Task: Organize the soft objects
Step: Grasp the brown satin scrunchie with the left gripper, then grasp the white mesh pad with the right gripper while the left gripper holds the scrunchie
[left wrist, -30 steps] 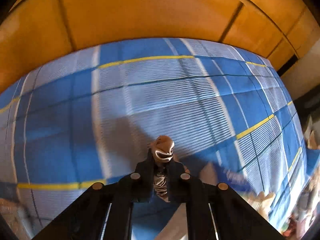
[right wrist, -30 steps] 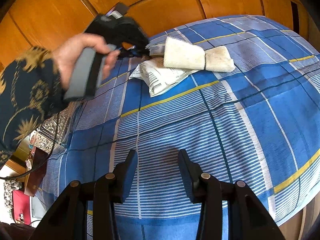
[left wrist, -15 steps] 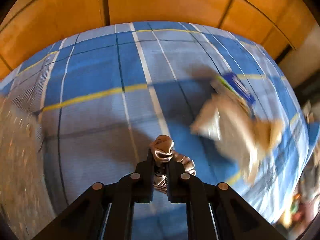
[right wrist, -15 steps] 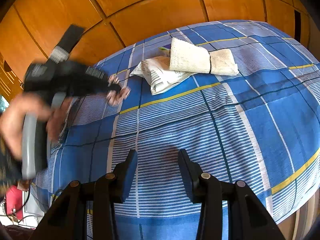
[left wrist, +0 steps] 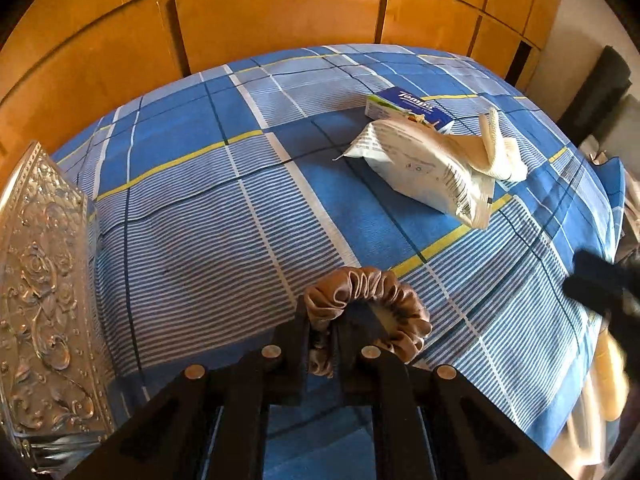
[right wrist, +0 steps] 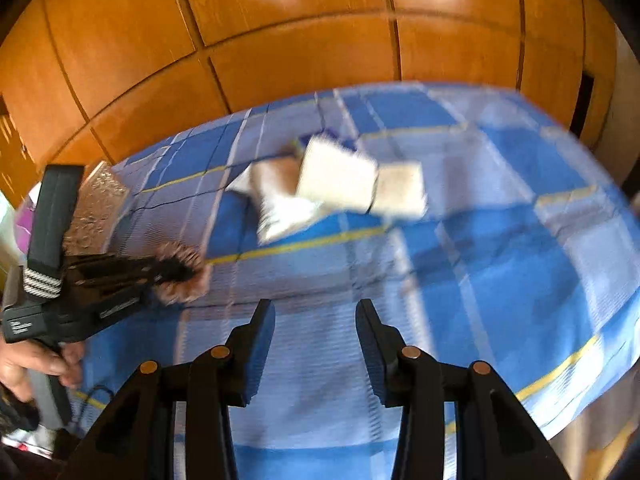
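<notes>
Low in the left view, left tongs [left wrist: 320, 334] clench a scrunchie [left wrist: 370, 314], its loop bulging up-right over the bed [left wrist: 192, 216]; right tongs [right wrist: 315, 330] stand released.

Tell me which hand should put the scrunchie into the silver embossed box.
Left. The left gripper is already shut on the brown satin scrunchie, and the silver embossed box sits close beside it. The right gripper is open, empty, and farther from the box.
</notes>
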Tool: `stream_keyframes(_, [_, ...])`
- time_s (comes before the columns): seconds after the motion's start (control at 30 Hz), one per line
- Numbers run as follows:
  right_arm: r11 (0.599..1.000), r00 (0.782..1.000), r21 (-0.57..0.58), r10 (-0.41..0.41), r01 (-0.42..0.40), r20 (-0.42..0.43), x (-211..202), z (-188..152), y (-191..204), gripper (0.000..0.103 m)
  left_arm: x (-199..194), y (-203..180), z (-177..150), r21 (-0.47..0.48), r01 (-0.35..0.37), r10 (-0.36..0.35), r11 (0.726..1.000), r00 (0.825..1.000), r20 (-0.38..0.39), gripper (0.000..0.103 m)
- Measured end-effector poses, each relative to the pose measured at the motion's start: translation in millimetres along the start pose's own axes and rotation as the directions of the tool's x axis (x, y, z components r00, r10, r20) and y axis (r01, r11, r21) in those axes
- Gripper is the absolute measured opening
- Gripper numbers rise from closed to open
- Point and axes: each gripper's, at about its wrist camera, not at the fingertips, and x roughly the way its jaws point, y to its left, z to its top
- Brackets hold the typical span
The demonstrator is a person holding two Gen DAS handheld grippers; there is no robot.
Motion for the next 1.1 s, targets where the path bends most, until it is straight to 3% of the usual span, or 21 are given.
stream_keyframes(0.13, [0.978, 0.994, -0.177, -0.104, 0.107, 0.027, 11.2, 15.5, 0.2, 0.042, 2.6, -0.4, -0.2, 0.000, 0.015, -0.015, 1.000, 1.000, 0.015, 0.009])
stream_keyframes(0.27, [0.902, 0.976, -0.373, -0.202, 0.218, 0.082, 34.2, 26.4, 4.5, 0.042, 3.8, 4.8, 1.9, -0.030, 0.042, -0.042, 0.999, 0.999, 0.007, 0.009])
stream_keyframes(0.43, [0.808, 0.963, -0.524, -0.229, 0.268, 0.140, 56.4, 40.9, 11.5, 0.042, 3.9, 10.5, 1.9, -0.068, 0.073, -0.073, 0.995, 0.997, 0.003, 0.009])
stream_keyframes(0.57, [0.775, 0.969, -0.581, -0.208, 0.247, 0.135, 71.0, 54.8, 15.4, 0.038, 4.2, 10.2, 2.5, -0.073, 0.076, -0.076, 0.994, 0.997, 0.000, 0.009])
stream_keyframes(0.6, [0.784, 0.976, -0.582, -0.190, 0.216, 0.106, 73.9, 59.1, 14.3, 0.021, 4.2, 10.5, 2.4, -0.074, 0.077, -0.077, 0.994, 0.997, 0.000, 0.009])
stream_keyframes(0.7, [0.828, 0.984, -0.532, -0.164, 0.178, 0.075, 72.7, 71.1, 7.6, 0.010, 4.2, 11.3, 1.3, -0.077, 0.082, -0.082, 0.994, 0.997, 0.007, 0.009])
stream_keyframes(0.73, [0.856, 0.987, -0.491, -0.148, 0.161, 0.065, 68.1, 75.5, 2.4, 0.000, 4.3, 11.5, 1.2, -0.077, 0.083, -0.082, 0.994, 0.997, 0.008, 0.009])
stream_keyframes(0.87, [0.956, 0.998, -0.290, -0.058, 0.056, 0.001, 42.4, 88.9, -23.3, 0.000, 4.4, 12.2, 0.4, -0.076, 0.086, -0.086, 0.993, 0.996, 0.011, 0.009])
stream_keyframes(0.97, [0.978, 0.999, -0.207, -0.006, 0.000, -0.033, 24.4, 87.8, -33.2, 0.000, 3.9, 13.5, -0.2, -0.086, 0.094, -0.093, 0.992, 0.996, 0.013, 0.009])
stream_keyframes(1.0, [0.978, 0.999, -0.209, 0.014, -0.024, -0.048, 20.6, 86.1, -33.4, 0.002, 3.7, 13.9, -0.3, -0.090, 0.095, -0.095, 0.991, 0.995, 0.013, 0.009])
stream_keyframes(1.1, [0.964, 0.999, -0.263, -0.041, 0.033, -0.025, 19.2, 84.0, -31.5, 0.045, 2.9, 13.4, -0.2, -0.091, 0.093, -0.092, 0.992, 0.996, 0.011, 0.009])
